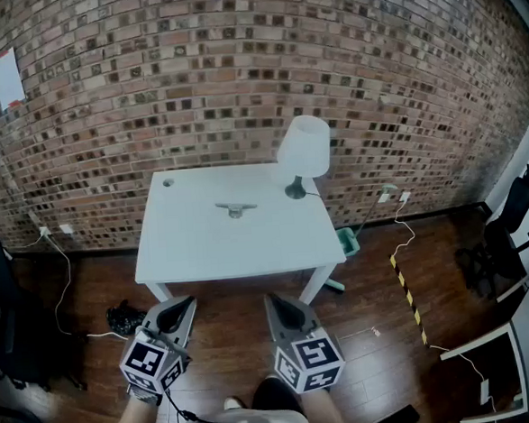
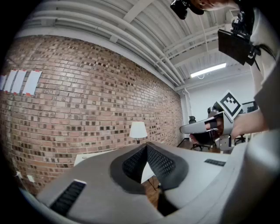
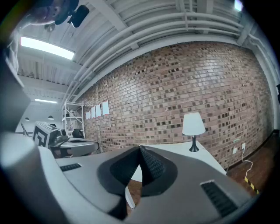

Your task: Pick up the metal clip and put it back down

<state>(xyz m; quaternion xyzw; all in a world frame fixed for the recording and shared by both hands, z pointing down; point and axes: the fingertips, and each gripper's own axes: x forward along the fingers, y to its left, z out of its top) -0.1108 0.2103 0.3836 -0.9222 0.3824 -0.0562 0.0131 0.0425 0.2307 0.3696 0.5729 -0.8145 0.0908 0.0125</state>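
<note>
Our left gripper [image 1: 186, 302] and right gripper [image 1: 272, 298], closed and empty, short of the table [image 1: 186, 257].
We hold both low over the floor [image 1: 369, 285], jaws pressed tip to tip with nothing between. The clip [image 1: 235, 208] lies near the table's middle, well beyond both grippers, left of the lamp [image 1: 302, 154].

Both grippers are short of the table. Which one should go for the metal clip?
Right, marginally. The right gripper sits nearer in line with the metal clip than the left gripper; both are shut, empty and short of the table.
</note>
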